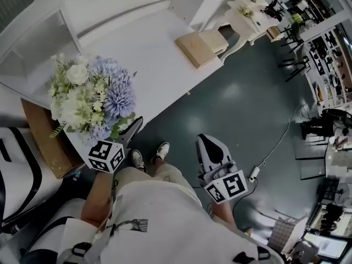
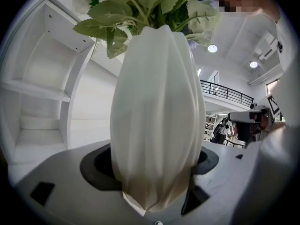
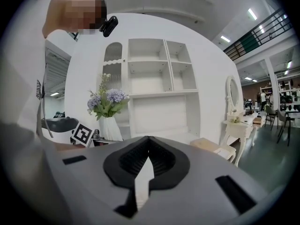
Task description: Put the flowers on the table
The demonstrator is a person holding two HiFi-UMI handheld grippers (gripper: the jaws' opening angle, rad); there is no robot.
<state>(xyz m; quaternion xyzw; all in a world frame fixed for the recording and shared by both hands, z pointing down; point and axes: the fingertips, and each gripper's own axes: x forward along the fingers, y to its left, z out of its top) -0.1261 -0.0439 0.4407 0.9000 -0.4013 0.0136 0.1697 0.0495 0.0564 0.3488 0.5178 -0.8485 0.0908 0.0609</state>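
Observation:
A bouquet of white and lilac flowers (image 1: 91,95) stands in a ribbed white vase (image 2: 157,116). My left gripper (image 1: 120,135) is shut on the vase's lower body, and its jaws stand wide around it. In the head view the bouquet hangs over the near left edge of the white table (image 1: 148,54) and hides the vase. The vase fills the left gripper view, with green leaves (image 2: 140,8) above it. My right gripper (image 1: 208,144) is shut and empty, held over the dark floor to the right of the person's feet. From the right gripper view (image 3: 147,144) the flowers (image 3: 108,102) show at the left.
A pale wooden box (image 1: 198,48) lies at the table's far right corner. A cardboard box (image 1: 47,136) sits at the near left. White shelving (image 3: 159,78) stands behind the table. A white dressing table (image 1: 247,15) is further back. A power strip with cable (image 1: 254,174) lies on the floor.

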